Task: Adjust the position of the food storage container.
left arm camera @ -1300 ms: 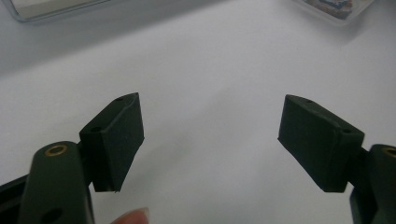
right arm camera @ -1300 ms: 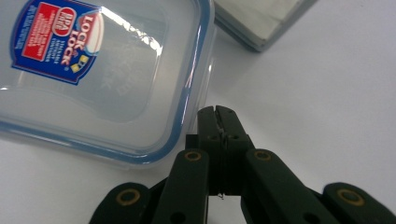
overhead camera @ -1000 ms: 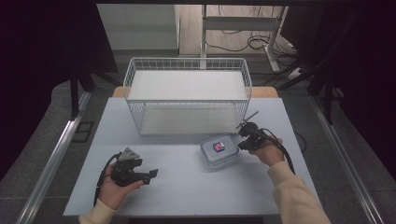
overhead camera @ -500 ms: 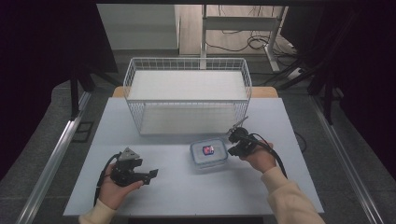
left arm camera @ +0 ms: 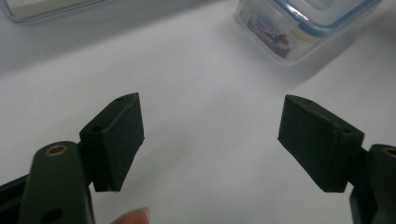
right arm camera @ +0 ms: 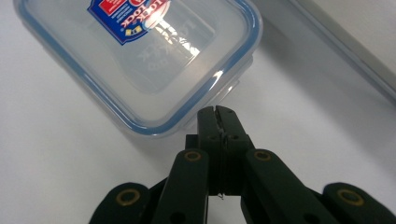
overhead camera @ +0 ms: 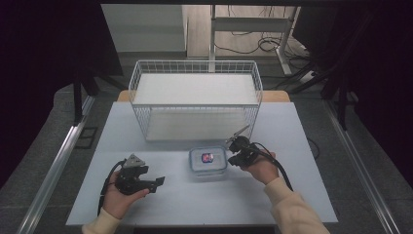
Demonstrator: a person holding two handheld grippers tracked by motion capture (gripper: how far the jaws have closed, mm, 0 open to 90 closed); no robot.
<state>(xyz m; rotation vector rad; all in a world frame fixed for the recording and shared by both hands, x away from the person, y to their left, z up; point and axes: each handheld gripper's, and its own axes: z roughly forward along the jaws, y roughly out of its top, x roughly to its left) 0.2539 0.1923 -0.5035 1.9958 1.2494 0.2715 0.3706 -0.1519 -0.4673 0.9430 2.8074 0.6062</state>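
Container (overhead camera: 208, 161) sits near the middle of the worktop (overhead camera: 292, 126), just in front of the wire basket (overhead camera: 195, 97), clear plastic with a blue-rimmed lid and a red and blue label on top. Right hand-held gripper (right arm camera: 218, 116) is down at its right edge, jaws pressed together with nothing between them, the tips just at the lid's rim by what looks like a side clip. From the high view that right hand-held gripper (overhead camera: 238, 152) is low and angled in from the right, so this reads as a nudge or a press on the side, not a lift. To do it well, I'd keep the closed tips flat against the rim and push slowly along the worktop; a light box like this could spin or skid if the contact sits off its middle. Whether the tips are actually touching the plastic I cannot tell from here. Over on the left, the left hand-held gripper (overhead camera: 146, 179) rests low on the worktop, well apart from the container, and in its own view the jaws stand spread wide with bare surface between them and the container (left arm camera: 299, 28) farther off. It could come in as a stop on the far side if the box starts to slide.
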